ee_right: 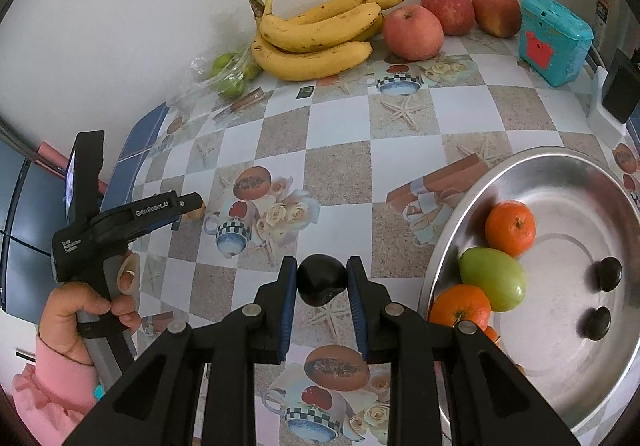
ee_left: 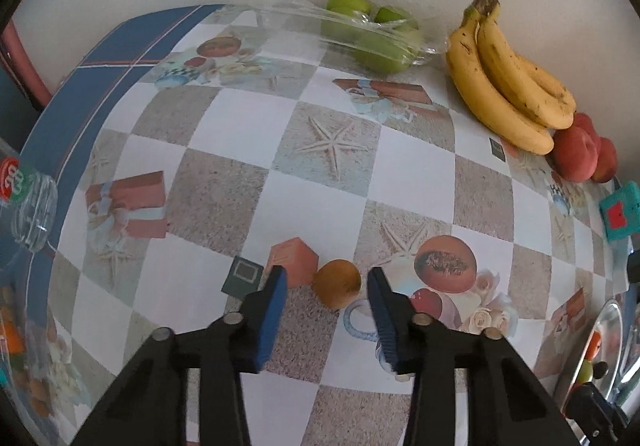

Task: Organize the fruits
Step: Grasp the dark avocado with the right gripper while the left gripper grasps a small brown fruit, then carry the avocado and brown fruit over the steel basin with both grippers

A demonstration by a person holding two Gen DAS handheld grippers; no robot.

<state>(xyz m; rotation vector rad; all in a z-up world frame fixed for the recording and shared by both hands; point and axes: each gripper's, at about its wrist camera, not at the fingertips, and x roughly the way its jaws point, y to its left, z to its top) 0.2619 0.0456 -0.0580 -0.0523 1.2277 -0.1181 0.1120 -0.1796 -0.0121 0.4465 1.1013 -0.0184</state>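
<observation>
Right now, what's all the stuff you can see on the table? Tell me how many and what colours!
bananas: one bunch, yellow, by the wall
apples: three, red, beside the bananas
bagged fruits: several, green, clear bag by the wall
metal bowl: one, silver, on the right
oranges: two clear, orange, in the bowl
green fruit: one, in the bowl
dark fruits: two, in the bowl
box: one, teal
brown fruit: one, between the open left gripper fingers
dark fruit: one, held by the right gripper

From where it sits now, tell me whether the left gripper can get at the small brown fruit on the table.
Probably yes. The left gripper is open, its fingers flank the small brown fruit, and nothing lies between them; only printed tablecloth pictures surround it.
</observation>
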